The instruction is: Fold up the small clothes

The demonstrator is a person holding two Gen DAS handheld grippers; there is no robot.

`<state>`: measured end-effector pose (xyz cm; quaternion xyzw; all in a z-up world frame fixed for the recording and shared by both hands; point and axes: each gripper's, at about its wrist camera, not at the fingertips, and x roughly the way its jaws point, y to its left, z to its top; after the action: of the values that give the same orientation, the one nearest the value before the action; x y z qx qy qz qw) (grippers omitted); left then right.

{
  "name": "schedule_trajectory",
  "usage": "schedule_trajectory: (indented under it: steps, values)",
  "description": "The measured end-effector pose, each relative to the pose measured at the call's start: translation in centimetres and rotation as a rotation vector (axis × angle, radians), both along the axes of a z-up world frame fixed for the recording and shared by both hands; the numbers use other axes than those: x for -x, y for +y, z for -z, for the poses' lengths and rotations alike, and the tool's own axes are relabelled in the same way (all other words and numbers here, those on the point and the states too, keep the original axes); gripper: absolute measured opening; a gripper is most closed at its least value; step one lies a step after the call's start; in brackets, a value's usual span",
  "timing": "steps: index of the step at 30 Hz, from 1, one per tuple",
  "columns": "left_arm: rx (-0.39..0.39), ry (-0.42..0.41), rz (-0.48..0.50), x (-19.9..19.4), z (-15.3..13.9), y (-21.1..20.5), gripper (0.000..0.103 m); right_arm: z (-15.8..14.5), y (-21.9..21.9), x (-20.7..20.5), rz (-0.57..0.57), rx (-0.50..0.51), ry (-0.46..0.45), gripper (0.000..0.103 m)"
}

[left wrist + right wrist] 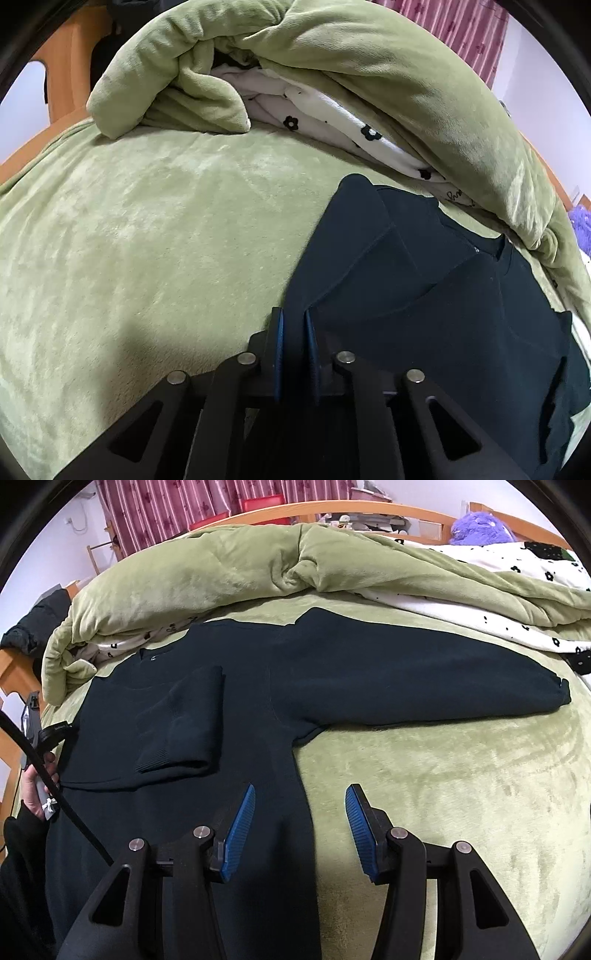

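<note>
A dark navy long-sleeved top (258, 701) lies flat on the green bed cover (461, 794). Its left sleeve (184, 720) is folded in over the chest; its right sleeve (424, 686) stretches out to the right. In the left wrist view the top (443, 302) fills the lower right. My left gripper (294, 325) is shut on the left edge of the top. My right gripper (300, 805) is open over the top's right side edge, one blue pad (240, 830) above the cloth, the other above the cover.
A bunched green quilt (221, 572) with white flowered lining (332, 118) lies along the far side of the bed. A wooden bed frame (332, 509), pink curtain (184, 509) and purple plush toy (480, 528) stand behind. The other hand-held gripper (37, 731) shows at the left edge.
</note>
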<state>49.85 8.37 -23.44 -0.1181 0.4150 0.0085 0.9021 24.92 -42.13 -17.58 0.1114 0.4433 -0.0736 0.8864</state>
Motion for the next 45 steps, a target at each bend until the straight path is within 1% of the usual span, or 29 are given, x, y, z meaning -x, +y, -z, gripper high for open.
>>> schedule_trajectory:
  steps: [2,3,5,6,8,9,10,11,12,13,15,18,20,24,26,27,30,32,33,35,37,39,41,42,45]
  values:
    - [-0.012,0.004,0.001,0.5,-0.6,0.0,0.019,0.1,0.3,-0.2,-0.007,0.006,-0.002,0.05]
    - [-0.033,0.007,0.003,0.8,-0.9,-0.2,0.022,0.2,0.4,-0.4,-0.014,0.004,0.001,0.05]
    - [-0.077,0.009,0.027,1.7,-1.4,-0.5,0.022,0.5,1.0,-1.0,-0.038,0.004,0.007,0.05]
    - [-0.095,0.008,0.039,2.4,-1.6,-0.6,0.022,0.7,1.3,-1.1,-0.045,0.008,0.008,0.05]
    - [-0.12,0.009,0.05,4.3,-2.1,-0.6,0.026,0.9,2.2,-1.5,-0.07,0.027,0.006,0.05]
    - [-0.12,0.012,0.049,5.0,-2.3,-0.4,0.03,1.0,2.7,-1.7,-0.082,0.04,0.003,0.05]
    - [-0.108,0.015,0.039,6.1,-2.4,0.0,0.038,1.1,3.2,-2.0,-0.096,0.054,-0.001,0.05]
    - [-0.09,0.021,0.033,7.1,-2.4,0.3,0.043,1.1,3.8,-2.3,-0.114,0.068,-0.003,0.05]
    - [-0.076,0.025,0.032,8.0,-2.3,0.6,0.051,1.2,4.5,-2.7,-0.135,0.078,-0.003,0.051]
    - [-0.066,0.026,0.029,9.1,-2.3,0.9,0.053,1.3,5.1,-3.1,-0.152,0.079,0.0,0.053]
    - [-0.063,0.03,0.03,10.8,-2.1,1.3,0.054,1.6,6.5,-4.0,-0.181,0.071,0.012,0.055]
    - [-0.052,0.042,0.049,12.2,-1.7,1.6,0.054,1.7,8.8,-5.9,-0.221,0.075,0.01,0.056]
    - [-0.045,0.044,0.059,12.4,-1.7,1.4,0.054,1.6,9.7,-6.7,-0.216,0.079,0.002,0.056]
    - [-0.038,0.037,0.059,13.0,-1.9,1.6,0.054,1.2,11.0,-7.5,-0.203,0.017,-0.026,0.056]
    - [-0.062,0.033,0.062,13.6,-1.9,1.7,0.054,1.4,11.3,-6.9,-0.2,0.007,-0.043,0.056]
    - [-0.087,0.032,0.063,13.8,-1.9,1.7,0.054,1.6,11.5,-6.7,-0.204,0.011,-0.038,0.057]
    - [-0.151,0.036,0.039,14.5,-1.9,2.1,0.055,2.3,11.6,-6.1,-0.216,0.048,-0.017,0.057]
    - [-0.127,0.045,0.02,14.8,-1.8,2.8,0.055,2.5,11.2,-6.0,-0.204,0.051,-0.016,0.057]
    - [-0.102,0.048,0.014,14.9,-1.7,3.2,0.055,2.5,10.9,-6.1,-0.196,0.041,-0.015,0.057]
    - [-0.085,0.042,0.01,15.0,-1.6,3.5,0.055,2.5,10.2,-6.3,-0.181,0.02,-0.021,0.057]
    - [-0.089,0.029,0.01,15.0,-1.6,3.3,0.055,2.4,9.8,-6.6,-0.167,0.015,-0.031,0.058]
    - [-0.101,0.022,0.013,15.1,-1.5,3.0,0.056,2.4,9.7,-7.0,-0.154,0.012,-0.041,0.062]
    - [-0.108,0.022,0.019,15.0,-1.3,2.6,0.056,2.4,10.3,-7.8,-0.159,0.009,-0.048,0.062]
    - [-0.109,0.024,0.02,15.0,-1.2,2.6,0.056,2.3,11.0,-8.2,-0.176,0.02,-0.047,0.062]
    - [-0.104,0.018,0.021,15.0,-1.3,2.5,0.056,2.4,13.5,-9.4,-0.236,0.1,-0.051,0.062]
